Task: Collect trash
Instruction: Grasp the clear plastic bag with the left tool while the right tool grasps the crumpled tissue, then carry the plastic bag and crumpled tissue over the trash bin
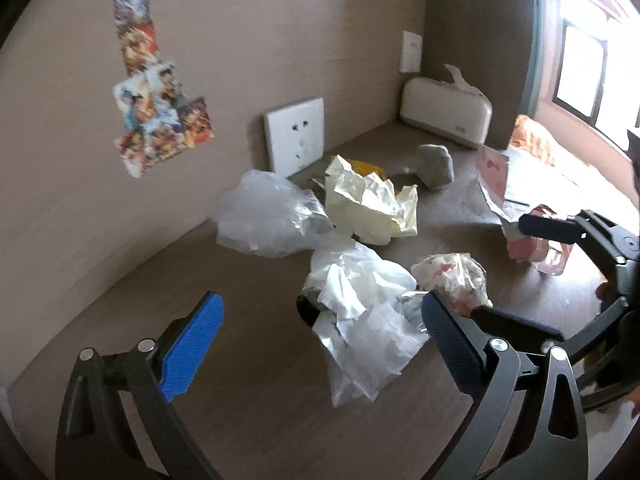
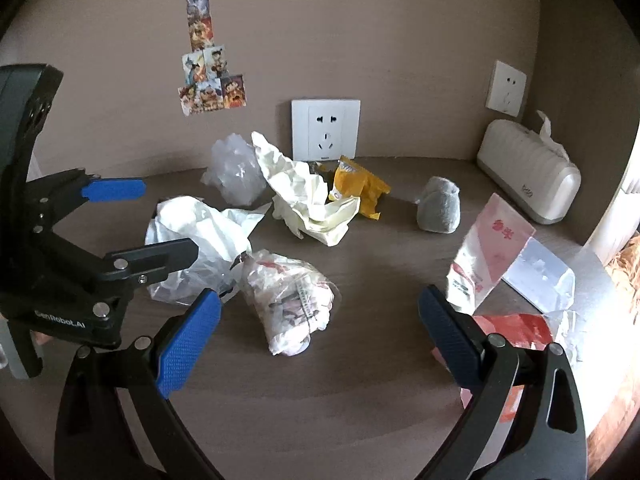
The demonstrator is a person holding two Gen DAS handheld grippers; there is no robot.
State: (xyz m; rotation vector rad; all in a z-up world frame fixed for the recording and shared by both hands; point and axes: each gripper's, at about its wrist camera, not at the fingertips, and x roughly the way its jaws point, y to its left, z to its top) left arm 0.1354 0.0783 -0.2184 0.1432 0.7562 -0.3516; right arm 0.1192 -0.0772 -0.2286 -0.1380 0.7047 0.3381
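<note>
Left wrist view: the left gripper (image 1: pixel 322 330) hangs released, its blue-padded fingers (image 1: pixel 192 350) spread wide above the brown wooden desk (image 1: pixel 248 412). Between them lies a crumpled white plastic bag (image 1: pixel 360 320). Just beyond it sit a wadded clear wrapper with red print (image 1: pixel 452 276), a crumpled pale-yellow paper sheet (image 1: pixel 368 204) and a clear plastic bag (image 1: pixel 264 216) near the back edge, below a white wall socket (image 1: pixel 296 136). A grey lump (image 1: pixel 436 166) lies towards the back right corner, near a cream tissue box (image 1: pixel 446 112).

Right wrist view: the right gripper (image 2: pixel 320 328) is likewise released, grasping nothing, with the printed wrapper (image 2: pixel 292 304) between its fingers. A red-and-white packet (image 2: pixel 488 252) stands near the desk's right edge. A yellow snack packet (image 2: pixel 360 188) touches the yellow paper.
</note>
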